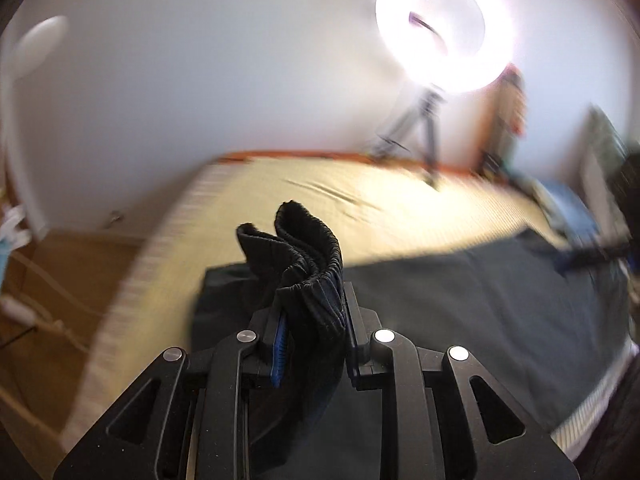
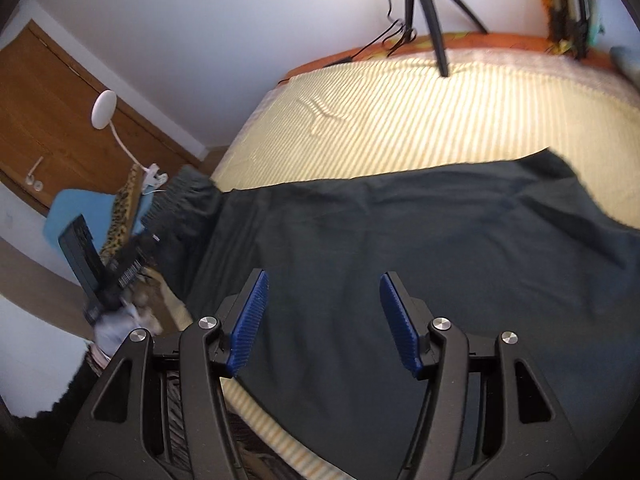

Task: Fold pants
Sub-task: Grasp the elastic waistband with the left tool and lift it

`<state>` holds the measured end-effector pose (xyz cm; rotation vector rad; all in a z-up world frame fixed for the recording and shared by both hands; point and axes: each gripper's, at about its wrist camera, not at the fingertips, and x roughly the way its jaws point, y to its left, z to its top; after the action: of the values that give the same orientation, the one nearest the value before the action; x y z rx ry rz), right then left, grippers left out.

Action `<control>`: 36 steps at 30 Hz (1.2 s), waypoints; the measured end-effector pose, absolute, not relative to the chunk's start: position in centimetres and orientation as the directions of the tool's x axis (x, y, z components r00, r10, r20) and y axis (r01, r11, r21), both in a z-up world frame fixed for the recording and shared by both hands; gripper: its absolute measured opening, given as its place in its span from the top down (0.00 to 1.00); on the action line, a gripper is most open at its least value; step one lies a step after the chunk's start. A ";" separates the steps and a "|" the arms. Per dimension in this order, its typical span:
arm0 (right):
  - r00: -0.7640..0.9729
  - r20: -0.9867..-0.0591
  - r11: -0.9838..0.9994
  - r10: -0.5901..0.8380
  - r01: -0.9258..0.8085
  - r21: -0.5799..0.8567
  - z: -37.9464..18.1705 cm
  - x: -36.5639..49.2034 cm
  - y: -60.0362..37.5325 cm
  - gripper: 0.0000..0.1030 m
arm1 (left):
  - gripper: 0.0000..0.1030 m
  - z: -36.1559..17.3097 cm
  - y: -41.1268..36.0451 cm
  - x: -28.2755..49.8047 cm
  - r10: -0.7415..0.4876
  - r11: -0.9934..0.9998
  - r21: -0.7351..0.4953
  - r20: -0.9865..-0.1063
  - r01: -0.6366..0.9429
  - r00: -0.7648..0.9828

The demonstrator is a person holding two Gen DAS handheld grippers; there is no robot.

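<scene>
1. Black gathered waistband (image 1: 310,260) is pinched in the left gripper (image 1: 312,320), lifted above the rest of the pants (image 1: 460,312) on the striped bedsheet (image 1: 280,192).
2. Pants lie spread flat across the bed's near edge, dark cloth under both tools.
3. Right gripper (image 2: 322,320) hangs over the cloth, jaws wide apart, grasping nothing.
4. Step looks like: carrying the waist end over for a fold.
5. Next probably needs the right one to pin or grab cloth, then lay the waistband down flat.
6. Tripod (image 2: 424,8) stands at far edge.
</scene>
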<state>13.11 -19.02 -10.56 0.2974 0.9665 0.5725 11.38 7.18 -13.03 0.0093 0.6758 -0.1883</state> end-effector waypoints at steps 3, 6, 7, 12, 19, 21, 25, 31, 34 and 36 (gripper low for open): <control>0.361 -0.666 0.758 0.652 -0.296 0.581 -12.6 14.4 -17.6 0.41 | 0.80 -14.8 3.0 10.7 -0.199 0.965 -0.002 -0.653 0.261 0.731; 0.298 -0.644 0.709 0.705 -0.256 0.657 -14.7 15.3 -16.1 0.41 | 0.80 -15.8 -0.1 9.8 -0.208 0.946 0.048 -0.664 0.319 0.718; 0.280 -0.635 0.693 0.720 -0.244 0.678 -15.4 15.7 -15.6 0.41 | 0.80 -16.1 -0.9 9.5 -0.206 0.938 0.073 -0.666 0.337 0.717; 0.221 -0.595 0.632 0.773 -0.183 0.753 -18.0 17.3 -13.8 0.41 | 0.78 -17.0 -3.2 8.3 -0.185 0.910 0.160 -0.669 0.383 0.719; 0.186 -0.558 0.583 0.809 -0.132 0.802 -18.7 18.8 -12.4 0.41 | 0.74 -18.0 -4.6 7.3 -0.227 0.877 0.173 -0.672 0.448 0.704; 0.180 -0.581 0.605 0.794 -0.139 0.784 -18.6 18.9 -11.5 0.41 | 0.74 -18.1 -4.5 6.9 -0.249 0.873 0.150 -0.681 0.464 0.689; 0.180 -0.642 0.665 0.746 -0.139 0.734 -18.5 19.0 -9.9 0.41 | 0.70 -18.1 -4.6 6.6 -0.279 0.871 0.116 -0.683 0.478 0.675; 0.207 -0.745 0.773 0.634 -0.205 0.600 -17.6 18.6 -6.9 0.63 | 0.64 -17.8 -4.8 5.9 -0.288 0.860 0.117 -0.692 0.497 0.661; 0.220 -0.764 0.794 0.607 -0.225 0.565 -17.3 18.6 -6.6 0.79 | 0.64 -16.9 -4.1 4.9 -0.310 0.864 0.068 -0.709 0.500 0.633; 0.242 -0.749 0.786 0.617 -0.239 0.571 -16.7 18.4 -7.0 0.81 | 0.63 -15.6 -3.1 4.4 -0.328 0.868 0.034 -0.709 0.495 0.624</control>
<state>18.39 -6.99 -16.70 0.3739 1.1918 0.6042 4.37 -3.07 -15.56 0.2352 0.7614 -0.4771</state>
